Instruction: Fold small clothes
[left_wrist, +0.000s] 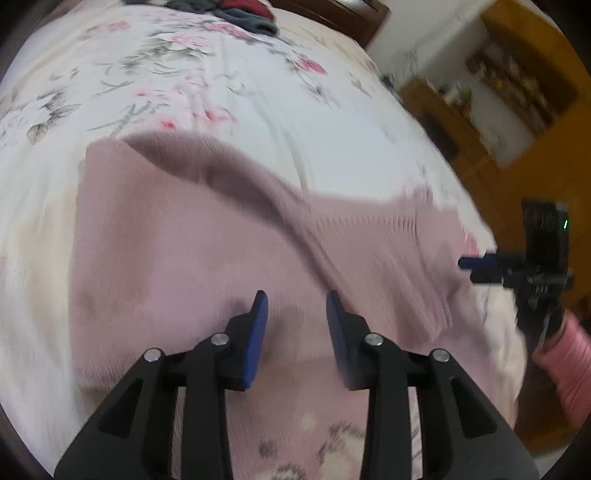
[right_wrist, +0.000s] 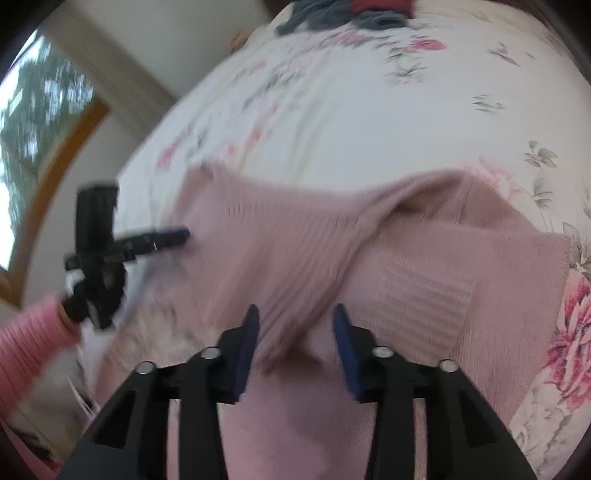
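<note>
A bed under a white quilted floral bedspread (left_wrist: 229, 92) carries a dusty-pink ribbed knit sweater (left_wrist: 177, 240) lying crosswise, one sleeve folded diagonally over its body, while the left tongs (left_wrist: 297, 306) and right tongs (right_wrist: 295, 321) hang apart above it, empty.

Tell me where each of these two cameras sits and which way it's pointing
Left wrist: on the left gripper, looking down at the pink knit garment on the floral bedspread; right gripper and pink sleeve at right.
Right wrist: on the right gripper, same downward look; left gripper at left.
Shared: garment, bedspread, dark clothes pile.
</note>
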